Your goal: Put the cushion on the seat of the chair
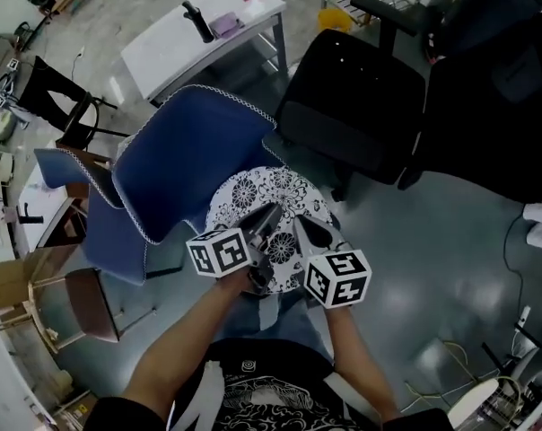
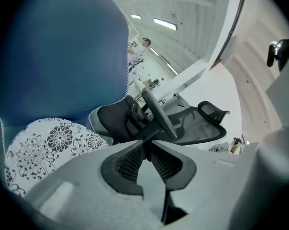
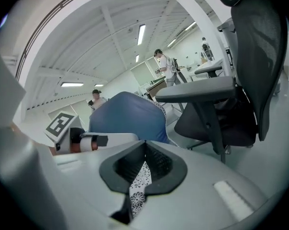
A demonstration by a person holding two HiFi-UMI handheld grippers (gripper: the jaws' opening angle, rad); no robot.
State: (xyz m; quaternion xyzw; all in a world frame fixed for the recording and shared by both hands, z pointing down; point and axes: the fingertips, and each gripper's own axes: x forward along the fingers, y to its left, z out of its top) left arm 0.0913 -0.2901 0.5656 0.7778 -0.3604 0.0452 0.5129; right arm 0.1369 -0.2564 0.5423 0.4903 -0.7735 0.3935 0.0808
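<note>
A round white cushion [image 1: 262, 196] with black flower print hangs in front of me, above the floor. Both grippers grip its near edge. My right gripper [image 1: 305, 227] is shut on the cushion, and flowered fabric [image 3: 137, 190] fills the gap between its jaws [image 3: 144, 150]. My left gripper [image 1: 269, 215] sits beside it; its jaws [image 2: 148, 145] close to a narrow V on pale material, with the cushion [image 2: 49, 145] spreading to the left. The blue chair [image 1: 190, 160] with white trim stands just beyond the cushion, and its back [image 2: 63, 56] looms close.
A black office chair [image 1: 356, 106] stands to the right of the blue chair, its armrest [image 3: 197, 92] close by. A white table [image 1: 199, 34] is behind. A small wooden chair [image 1: 83, 303] and cardboard stand at the left. People stand far off [image 3: 166, 66].
</note>
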